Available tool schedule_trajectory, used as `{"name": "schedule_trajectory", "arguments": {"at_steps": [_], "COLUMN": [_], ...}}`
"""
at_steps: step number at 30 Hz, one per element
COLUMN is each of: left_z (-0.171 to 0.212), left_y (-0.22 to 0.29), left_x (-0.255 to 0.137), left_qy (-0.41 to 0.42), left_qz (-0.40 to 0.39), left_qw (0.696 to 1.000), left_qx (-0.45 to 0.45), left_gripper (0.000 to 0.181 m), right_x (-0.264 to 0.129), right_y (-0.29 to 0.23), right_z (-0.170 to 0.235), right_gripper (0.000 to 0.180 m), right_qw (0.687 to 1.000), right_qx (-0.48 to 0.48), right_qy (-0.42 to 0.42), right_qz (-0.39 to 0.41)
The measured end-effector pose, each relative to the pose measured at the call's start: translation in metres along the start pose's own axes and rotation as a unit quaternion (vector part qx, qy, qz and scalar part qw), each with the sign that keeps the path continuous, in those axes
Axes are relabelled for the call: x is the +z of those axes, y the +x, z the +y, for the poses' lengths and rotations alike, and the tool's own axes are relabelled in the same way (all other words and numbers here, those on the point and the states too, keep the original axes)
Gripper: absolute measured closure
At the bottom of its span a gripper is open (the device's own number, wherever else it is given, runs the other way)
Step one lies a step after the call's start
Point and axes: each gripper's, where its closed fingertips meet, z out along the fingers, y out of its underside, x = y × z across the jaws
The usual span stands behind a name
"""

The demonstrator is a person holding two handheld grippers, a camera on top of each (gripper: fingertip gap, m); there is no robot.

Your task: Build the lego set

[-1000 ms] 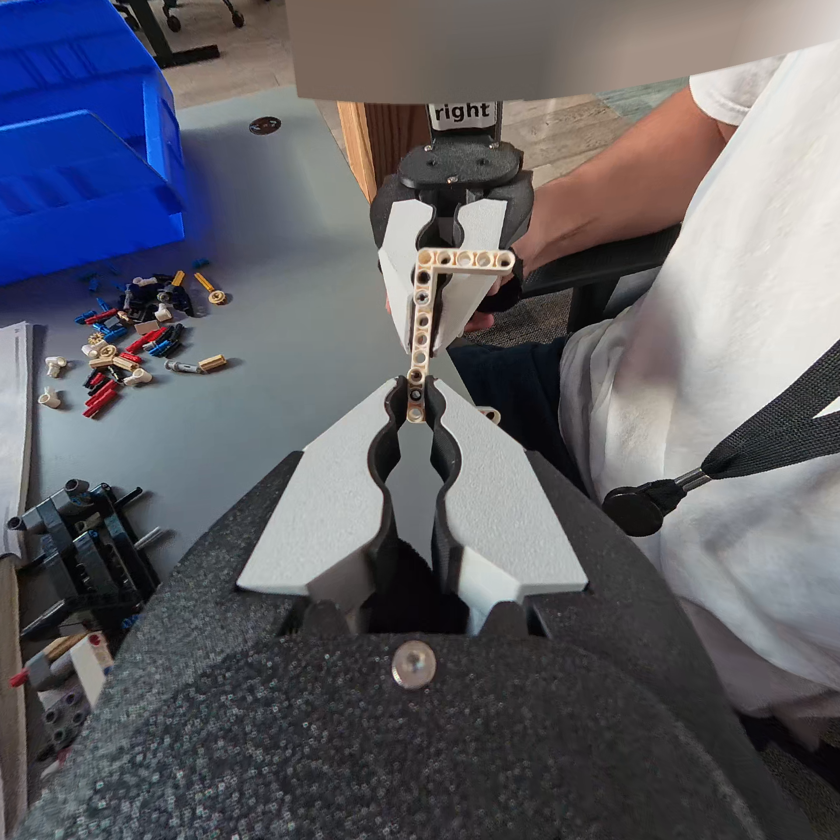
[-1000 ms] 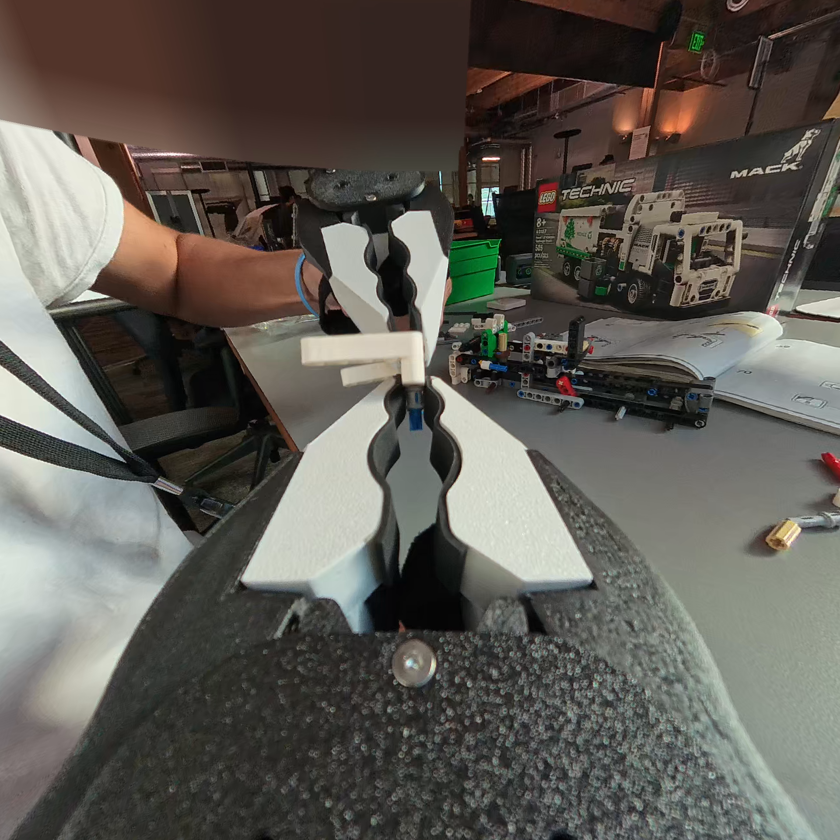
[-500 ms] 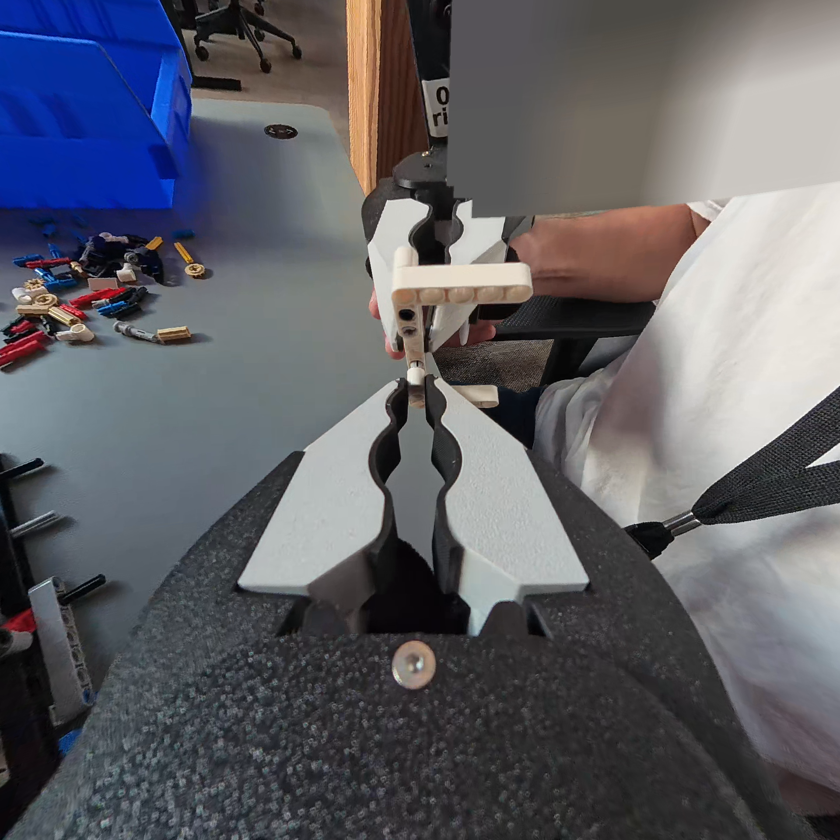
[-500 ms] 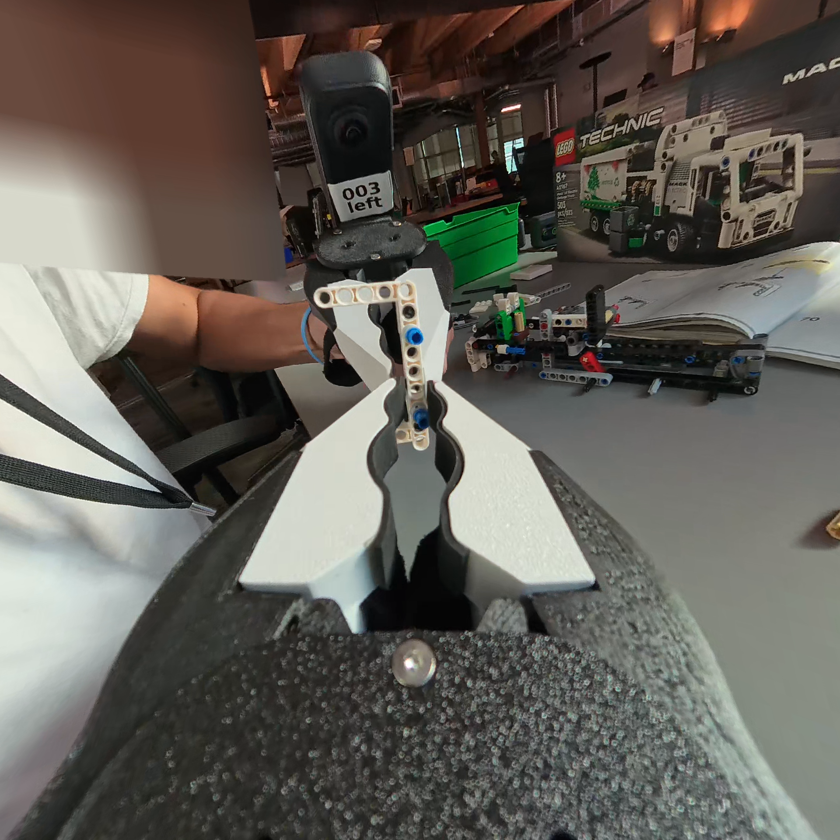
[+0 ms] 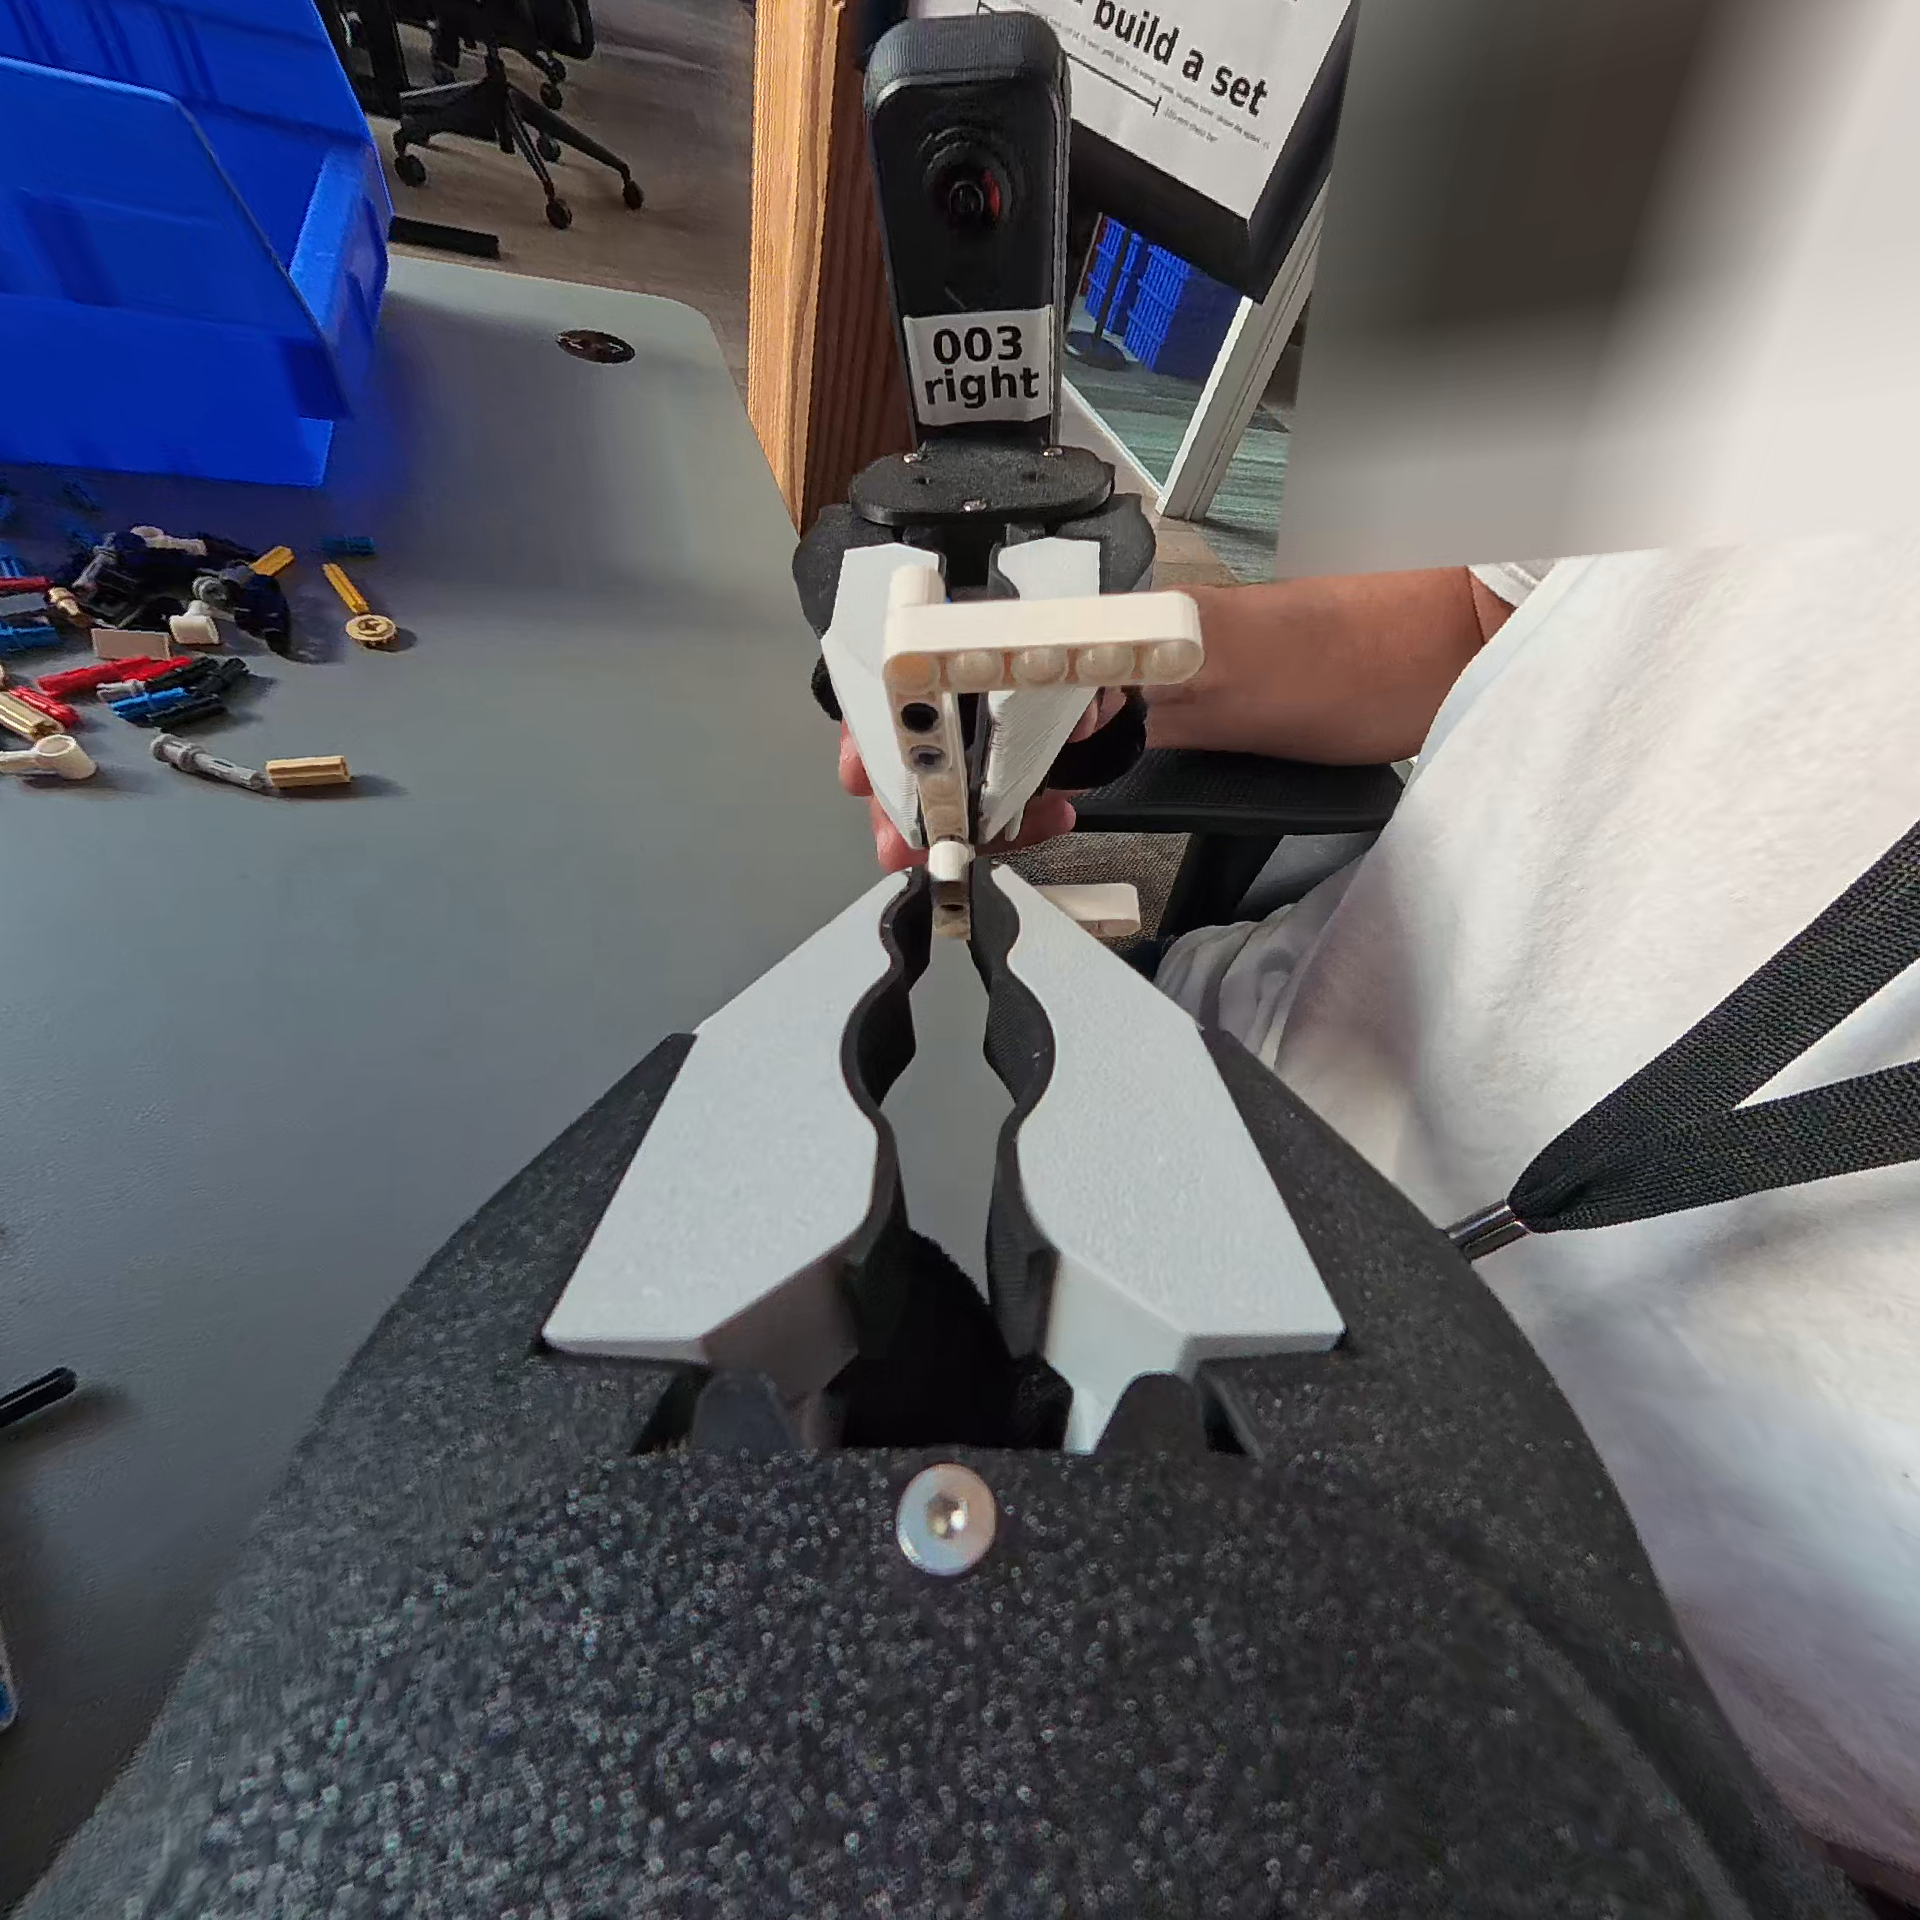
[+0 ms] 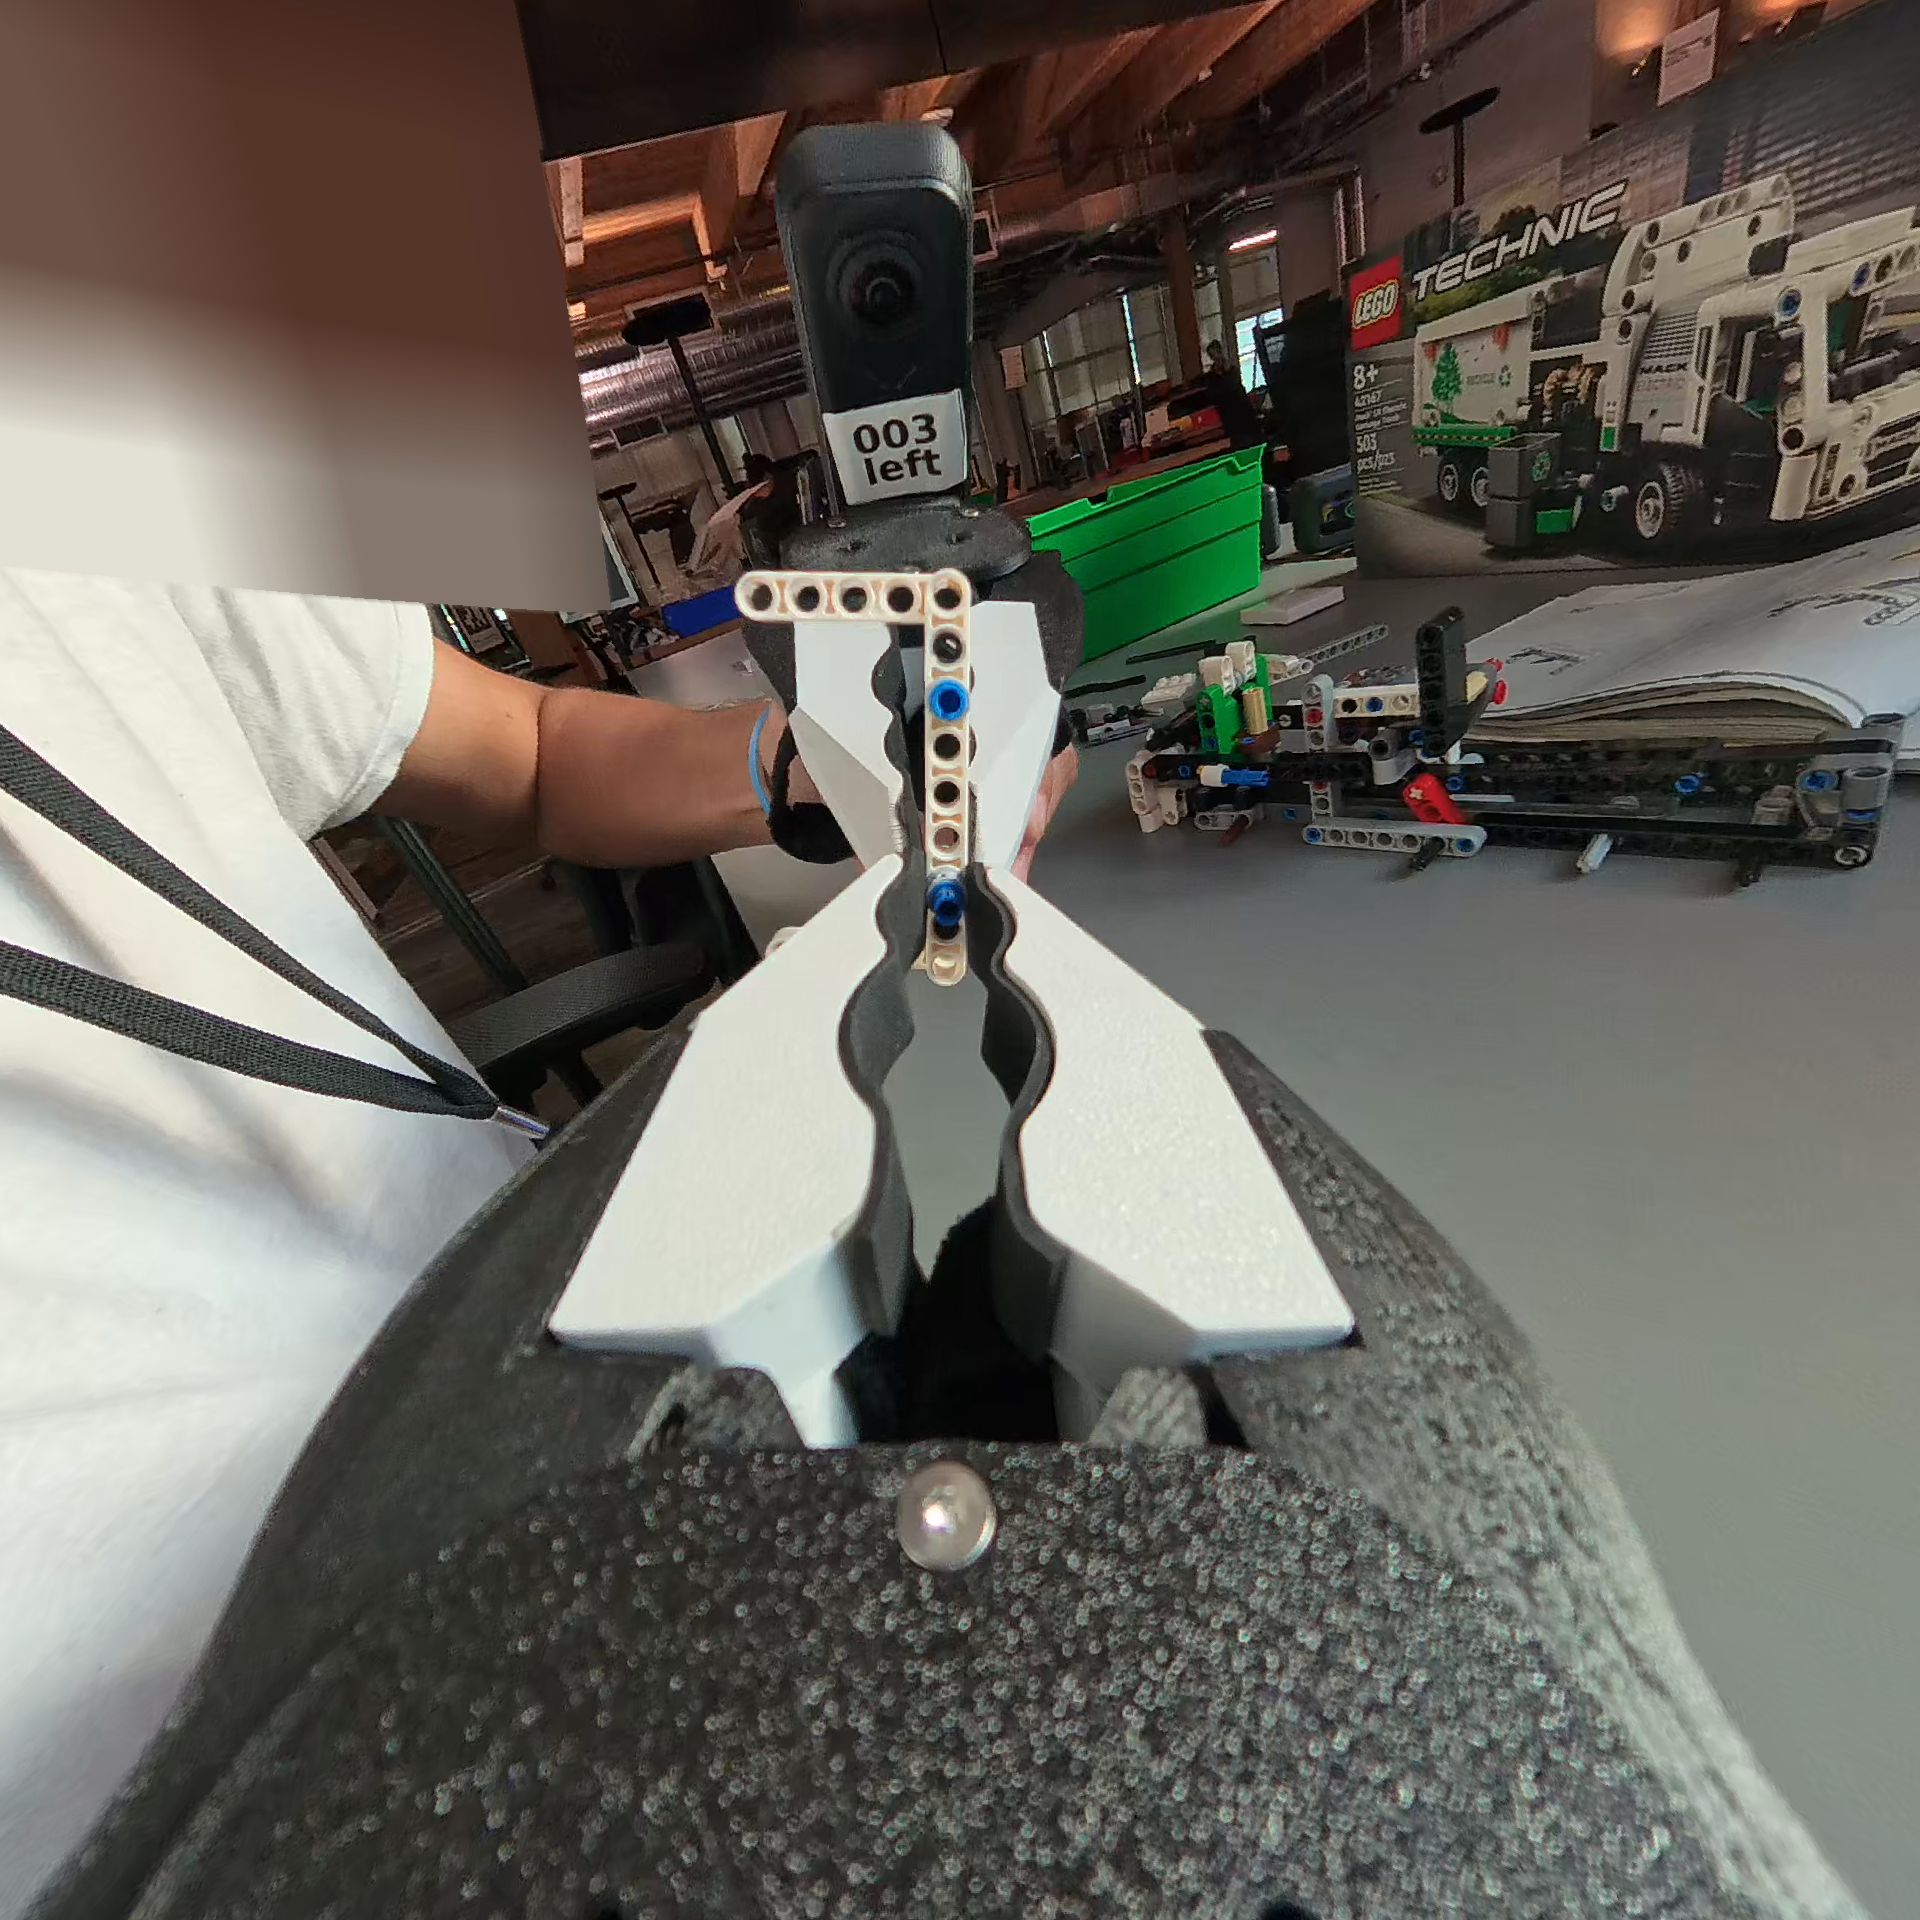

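Right tool [image 6: 943, 914] pinches the bottom of the white L-shaped beam [image 6: 943, 769], two blue pins [image 6: 945, 698] showing. Left tool [image 5: 948, 902], facing it, nips the beam's lower end too. Beyond, on the grey table [image 6: 1455, 1039], sits the half-built chassis [image 6: 1455, 769]; loose parts [image 5: 156, 665] lie left.

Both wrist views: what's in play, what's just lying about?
In play:
- white L-shaped beam with blue pins
- right tool
- left tool
- part-built chassis

Lying about:
- loose parts pile
- blue bins
- set box
- green bin
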Motion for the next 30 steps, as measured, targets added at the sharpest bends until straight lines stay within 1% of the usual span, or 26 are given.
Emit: {"name": "schedule_trajectory", "arguments": {"at_steps": [4,6,8,10,12,14,17,21,23,26,29,30], "left_z": [0.001,-0.002,0.001,0.005,0.008,0.010,0.011,0.009,0.010,0.005,0.005,0.007], "left_y": [0.001,0.001,-0.002,-0.005,-0.007,-0.007,-0.004,-0.002,-0.001,-0.004,-0.006,-0.007], "left_x": [0.003,0.004,0.005,0.005,0.003,0.001,0.002,0.004,0.006,0.007,0.007,0.006], "left_qy": [-0.013,-0.005,-0.002,0.002,0.001,0.001,0.000,-0.002,-0.005,0.011,0.013,0.012], "left_qz": [-0.006,0.003,0.002,0.004,-0.002,-0.001,0.000,0.000,-0.002,-0.013,-0.019,-0.026], "left_qw": [1.000,1.000,1.000,1.000,1.000,1.000,1.000,1.000,1.000,1.000,1.000,1.000], "left_qx": [0.019,0.004,-0.007,-0.020,-0.019,-0.023,-0.019,-0.009,-0.006,-0.005,0.004,0.008], "left_gripper": [0.177,0.177,0.176,0.176,0.176,0.176,0.176,0.176,0.176,0.177,0.176,0.176], "right_x": [-0.001,-0.002,-0.001,-0.001,-0.006,-0.008,0.000,-0.001,-0.003,-0.005,-0.004,-0.004], "right_y": [-0.001,-0.001,0.003,0.005,0.008,0.009,0.004,0.001,0.001,0.003,0.005,0.006], "right_z": [0.002,0.001,0.003,0.005,0.005,0.006,0.016,0.017,0.018,0.013,0.014,0.014], "right_gripper": [0.173,0.173,0.173,0.173,0.169,0.169,0.171,0.174,0.174,0.174,0.173,0.174], "right_qw": [1.000,1.000,1.000,0.999,0.999,0.999,0.997,0.997,0.997,0.998,0.998,0.997], "right_qx": [-0.003,-0.003,0.018,0.018,0.016,0.016,0.003,-0.012,-0.003,-0.001,-0.006,-0.021], "right_qy": [-0.008,-0.008,-0.023,-0.035,-0.041,-0.046,-0.077,-0.072,-0.075,-0.062,-0.067,-0.077], "right_qz": [-0.002,-0.007,-0.004,0.000,0.008,0.008,0.002,-0.005,-0.008,-0.005,0.007,0.015]}}
